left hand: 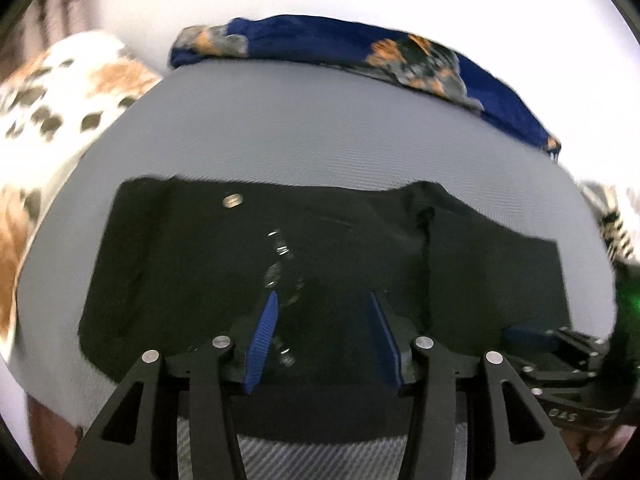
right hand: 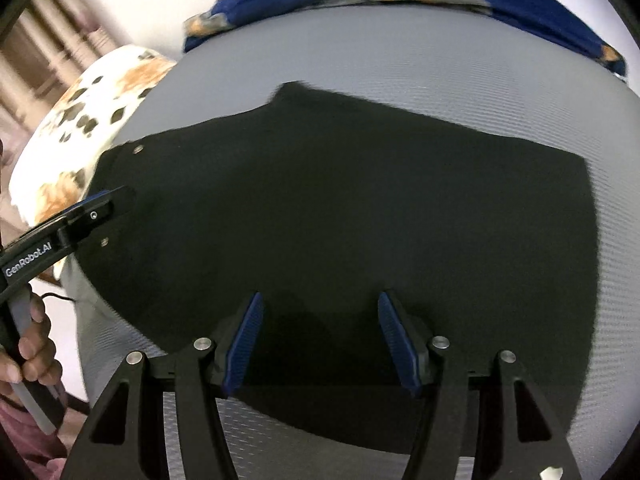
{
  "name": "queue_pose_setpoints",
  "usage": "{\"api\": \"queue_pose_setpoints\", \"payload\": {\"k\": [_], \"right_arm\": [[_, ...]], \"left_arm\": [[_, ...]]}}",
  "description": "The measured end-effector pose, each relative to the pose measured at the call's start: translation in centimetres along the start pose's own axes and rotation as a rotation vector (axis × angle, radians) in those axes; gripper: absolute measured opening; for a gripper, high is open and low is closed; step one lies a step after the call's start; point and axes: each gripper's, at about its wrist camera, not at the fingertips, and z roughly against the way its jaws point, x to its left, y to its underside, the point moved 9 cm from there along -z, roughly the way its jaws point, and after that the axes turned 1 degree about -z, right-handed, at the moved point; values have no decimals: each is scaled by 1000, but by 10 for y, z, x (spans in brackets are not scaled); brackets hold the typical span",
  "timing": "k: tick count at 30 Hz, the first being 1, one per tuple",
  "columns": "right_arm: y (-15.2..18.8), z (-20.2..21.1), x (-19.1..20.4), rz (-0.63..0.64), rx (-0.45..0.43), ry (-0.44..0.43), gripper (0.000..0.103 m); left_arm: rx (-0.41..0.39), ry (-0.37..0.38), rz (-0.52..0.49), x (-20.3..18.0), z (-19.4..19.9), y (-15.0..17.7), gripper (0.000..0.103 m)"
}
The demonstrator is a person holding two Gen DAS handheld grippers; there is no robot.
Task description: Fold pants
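Observation:
Black pants lie spread on a grey textured surface, with the waist button and zipper facing up. My left gripper hovers over the fly; its blue pads stand apart and pinch nothing. In the right wrist view the pants fill the middle. My right gripper is open above their near part, with only flat cloth below the jaws. The left gripper shows there at the left, over the waist end.
A dark blue cloth with orange and grey print lies along the far edge of the surface. A white cloth with orange and dark spots lies at the left. A person's hand holds the left gripper's handle.

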Motion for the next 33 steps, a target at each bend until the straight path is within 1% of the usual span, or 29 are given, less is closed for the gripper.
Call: {"api": "queue_pose_setpoints", "payload": {"k": [5,7,9,12,13,15,18,20,23,28,30,33], "right_arm": [[-1,-10,25,46,20,-26,58],[-3,-14,31,56,28,-29,64],[-4,-16,34,52,36,-40,75],[-6,-20,39,53,44,-37,82],[-5,-20,40,58,44,-32,83],[-5,-21,42,72,47,-22,85],[-6,-24,46,79,51,-14,88],[-6,-25,47,78,52,-11,90],[-5,-24,46,68,46,-14,90],[-5,-23,43,39,41,-32,90],[-5,-23,44,39,44,-28,90],[-4,-24,45,47,45,-15,91]], "left_arm": [[-43,98,194,45,31,14,49],[-77,123,241,61,44,19,49],[-103,138,281,76,53,25,50],[-108,178,340,92,60,37,50],[-108,197,359,95,61,41,50],[-100,230,400,102,60,51,50],[-70,233,467,114,50,64,50],[-59,274,512,119,43,68,50],[-48,318,581,126,33,74,50],[-35,358,668,138,20,80,50],[-37,360,685,144,16,81,50],[-50,367,679,150,13,79,50]]}}
